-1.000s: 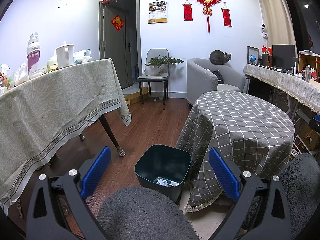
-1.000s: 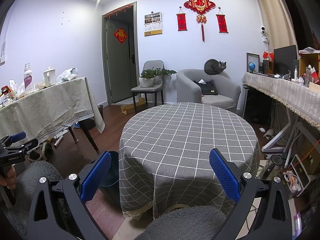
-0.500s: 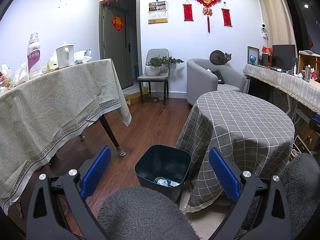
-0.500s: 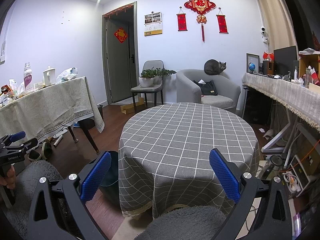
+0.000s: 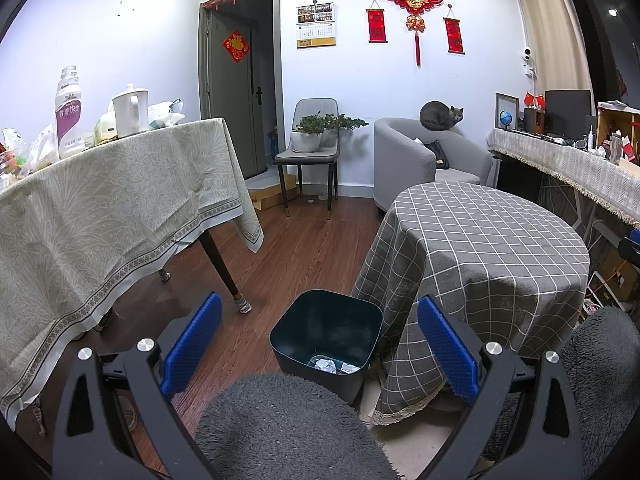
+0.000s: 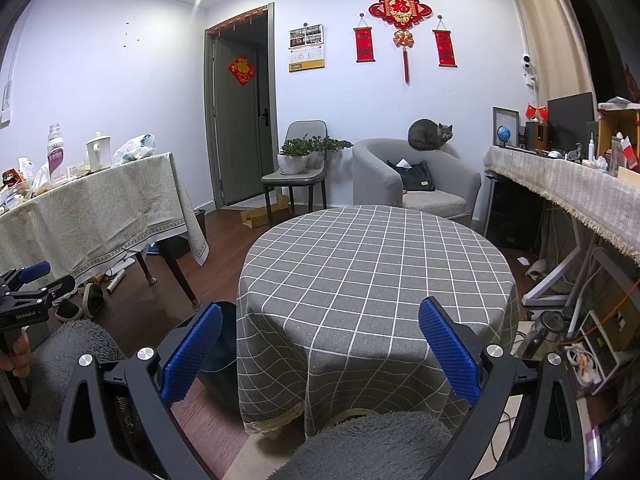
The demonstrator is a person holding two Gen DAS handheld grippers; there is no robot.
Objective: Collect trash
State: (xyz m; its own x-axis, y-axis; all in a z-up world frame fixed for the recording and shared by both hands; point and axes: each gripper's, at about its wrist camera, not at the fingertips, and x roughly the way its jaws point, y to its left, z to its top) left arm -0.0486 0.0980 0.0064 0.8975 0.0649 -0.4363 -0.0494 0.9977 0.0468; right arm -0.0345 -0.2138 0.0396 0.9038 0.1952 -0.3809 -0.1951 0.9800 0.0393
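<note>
A dark green trash bin [image 5: 328, 320] stands on the wood floor beside the round table, with crumpled white trash [image 5: 326, 364] at its bottom. My left gripper [image 5: 320, 344] is open and empty, held above and just short of the bin. My right gripper [image 6: 318, 350] is open and empty, facing the round table with the grey checked cloth [image 6: 372, 264], whose top is bare. The bin's edge [image 6: 222, 344] shows at the table's left in the right wrist view. The left gripper [image 6: 28, 292] shows there at the far left.
A long table with a pale cloth [image 5: 112, 200] at the left carries a bottle, a kettle and bags. A chair with a plant [image 5: 312, 148], an armchair with a cat [image 5: 440, 116] and a cluttered desk [image 5: 568, 168] line the back and right. Shoes [image 6: 84, 304] lie on the floor.
</note>
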